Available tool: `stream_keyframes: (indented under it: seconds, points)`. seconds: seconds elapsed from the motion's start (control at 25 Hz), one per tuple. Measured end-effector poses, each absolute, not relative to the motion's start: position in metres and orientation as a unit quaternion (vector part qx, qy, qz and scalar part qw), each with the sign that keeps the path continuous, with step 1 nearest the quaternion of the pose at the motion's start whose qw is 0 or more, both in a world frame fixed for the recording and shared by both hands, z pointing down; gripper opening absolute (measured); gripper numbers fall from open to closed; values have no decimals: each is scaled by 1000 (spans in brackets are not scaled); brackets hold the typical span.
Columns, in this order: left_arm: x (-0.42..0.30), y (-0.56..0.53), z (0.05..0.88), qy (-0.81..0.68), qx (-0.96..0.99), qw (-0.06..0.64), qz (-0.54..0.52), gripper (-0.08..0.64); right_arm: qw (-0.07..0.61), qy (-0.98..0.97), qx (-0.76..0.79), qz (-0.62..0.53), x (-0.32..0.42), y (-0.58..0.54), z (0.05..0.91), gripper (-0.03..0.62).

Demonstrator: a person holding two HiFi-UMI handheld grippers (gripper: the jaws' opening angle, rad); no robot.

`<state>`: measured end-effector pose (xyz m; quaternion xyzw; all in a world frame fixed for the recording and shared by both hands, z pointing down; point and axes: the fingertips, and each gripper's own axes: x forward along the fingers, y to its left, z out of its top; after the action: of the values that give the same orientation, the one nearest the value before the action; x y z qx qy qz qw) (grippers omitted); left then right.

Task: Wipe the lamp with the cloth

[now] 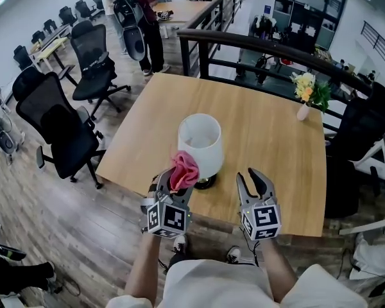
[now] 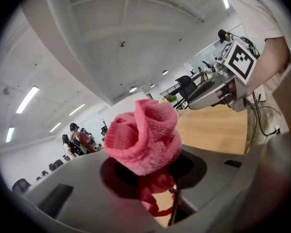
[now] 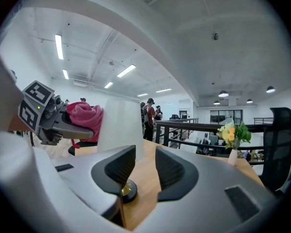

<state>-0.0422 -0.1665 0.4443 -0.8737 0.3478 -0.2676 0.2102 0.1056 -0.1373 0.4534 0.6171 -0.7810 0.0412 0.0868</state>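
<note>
Cloth point(image 1: 183, 169), pink, bunched tight in my left tongs point(image 1: 172, 183), sits against the white lamp point(image 1: 199, 141) shade on the worktop point(image 1: 269, 140). Right tongs point(image 1: 254, 176) narrowly parted, empty, near the lamp's base.

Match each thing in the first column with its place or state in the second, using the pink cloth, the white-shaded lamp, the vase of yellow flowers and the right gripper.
Column one:
1. pink terry cloth
2. white-shaded table lamp
3. small pale vase of yellow flowers
4. right gripper

Column two:
A. near the far right corner of the wooden table
B. fingers apart, nothing between them
C. clamped in the left gripper
D. standing near the table's front edge

Pairs: 1-C, 2-D, 3-A, 4-B.
</note>
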Motion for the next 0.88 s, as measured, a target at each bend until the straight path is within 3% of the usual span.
stream_keyframes:
  seconds: [0.6, 0.88]
  points:
    - [-19, -134, 524, 332, -882, 107, -317, 163, 80, -813, 577, 17, 114, -138, 438, 117]
    - [-21, -118, 492, 395, -875, 65, -271, 163, 61, -823, 565, 12, 133, -124, 425, 115]
